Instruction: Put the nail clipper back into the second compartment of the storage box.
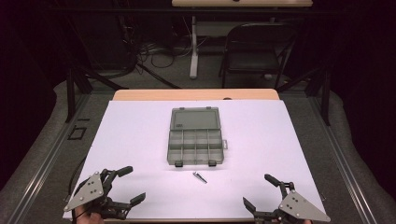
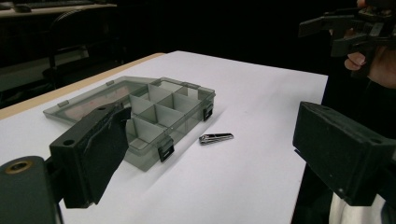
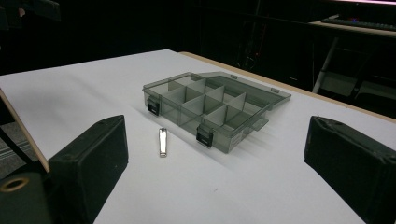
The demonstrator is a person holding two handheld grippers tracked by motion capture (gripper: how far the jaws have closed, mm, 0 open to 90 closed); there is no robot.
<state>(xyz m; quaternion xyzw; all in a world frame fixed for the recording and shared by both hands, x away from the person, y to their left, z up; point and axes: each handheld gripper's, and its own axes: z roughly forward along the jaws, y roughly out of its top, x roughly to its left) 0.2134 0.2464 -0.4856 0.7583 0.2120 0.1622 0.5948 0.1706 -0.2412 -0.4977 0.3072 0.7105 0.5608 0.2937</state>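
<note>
Both claws gape at the near table edge [image 1: 196,219].

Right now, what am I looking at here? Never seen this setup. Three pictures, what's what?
A person sits at a table covered in white and holds a two-jaw tool in each hand; there is no robot arm. The high view looks down from above: the left hand-held gripper is at bottom left, the right hand-held gripper at bottom right. The other two pictures come from cameras riding on those tools, looking out between their own black jaws. On the table lies a grey compartment box with its lid folded open, and just in front of it a small metal nail clipper. Both sets of jaws stand open and hold nothing.
</note>
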